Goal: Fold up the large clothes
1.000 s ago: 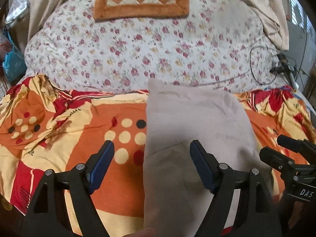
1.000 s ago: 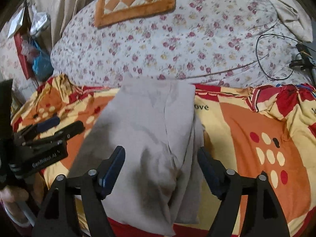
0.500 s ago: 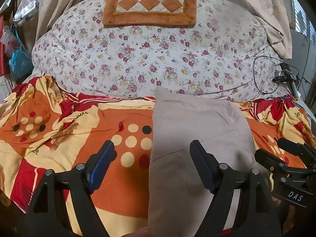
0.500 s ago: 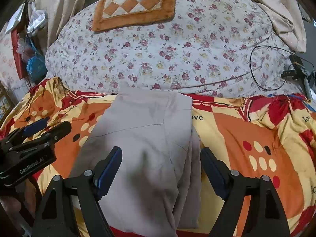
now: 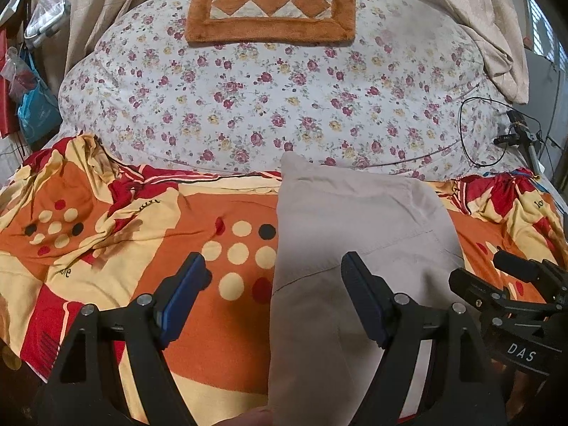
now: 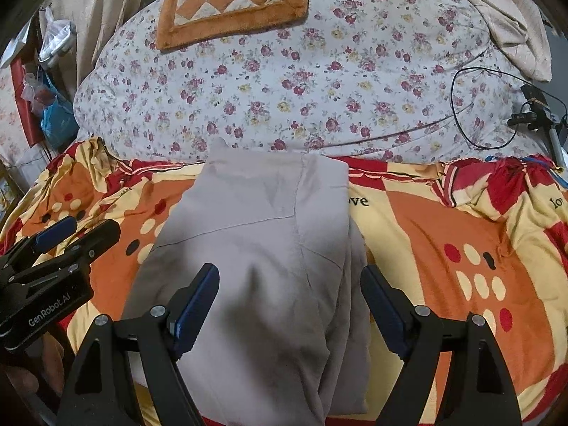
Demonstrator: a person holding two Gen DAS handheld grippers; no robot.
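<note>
A beige garment (image 5: 358, 234) lies folded into a long strip on an orange, red and yellow patterned sheet (image 5: 142, 234); it also shows in the right wrist view (image 6: 262, 234). My left gripper (image 5: 273, 284) is open and empty above the garment's left edge. My right gripper (image 6: 289, 294) is open and empty above the garment's near half. Each gripper shows in the other's view: the right one (image 5: 511, 284) at the garment's right, the left one (image 6: 60, 241) at its left.
A floral quilt (image 5: 284, 99) lies beyond the garment, with an orange checkered mat (image 5: 273, 3) on it. A black cable (image 5: 475, 131) and a small stand (image 5: 522, 135) are at the far right. Bags (image 5: 35, 110) hang at the left. Beige curtains (image 5: 475, 17) hang behind.
Both grippers have pulled back and risen from the garment, so more of the quilt and mat shows. The garment lies flatter and still. Both grippers stay open.
</note>
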